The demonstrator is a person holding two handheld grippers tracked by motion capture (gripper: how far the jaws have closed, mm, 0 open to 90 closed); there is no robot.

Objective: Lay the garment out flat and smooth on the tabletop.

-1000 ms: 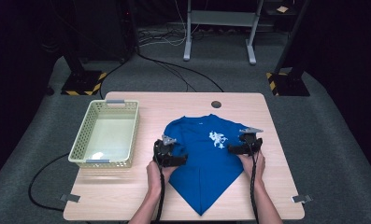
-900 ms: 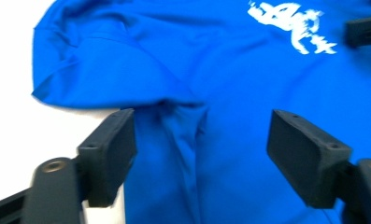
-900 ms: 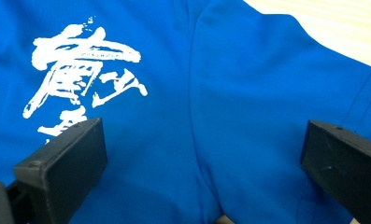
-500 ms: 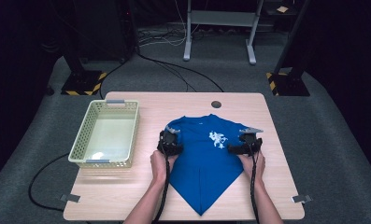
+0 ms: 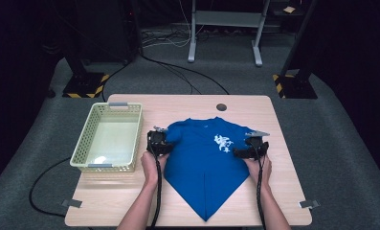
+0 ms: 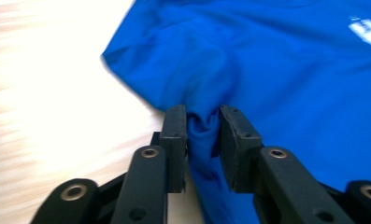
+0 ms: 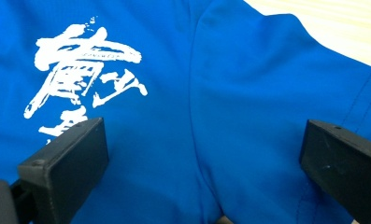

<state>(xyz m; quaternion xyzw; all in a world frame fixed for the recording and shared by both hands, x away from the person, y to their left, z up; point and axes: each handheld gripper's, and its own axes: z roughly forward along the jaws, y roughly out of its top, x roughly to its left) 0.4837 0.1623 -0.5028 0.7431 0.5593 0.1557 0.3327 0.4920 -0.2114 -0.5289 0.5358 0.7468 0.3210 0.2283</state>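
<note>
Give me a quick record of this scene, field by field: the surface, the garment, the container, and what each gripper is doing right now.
surface: wooden table
garment: blue T-shirt, folded to a point toward the person, white print on chest
container: pale plastic basket, left of shirt, looks empty
left gripper: jaws pinched on a fold at the shirt's left edge
right gripper: jaws wide apart over the shirt's right side, gripping nothing

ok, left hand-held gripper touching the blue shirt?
Touching. Left gripper view shows the left hand-held gripper with jaws pinched on a bunched fold of the blue shirt.
</note>
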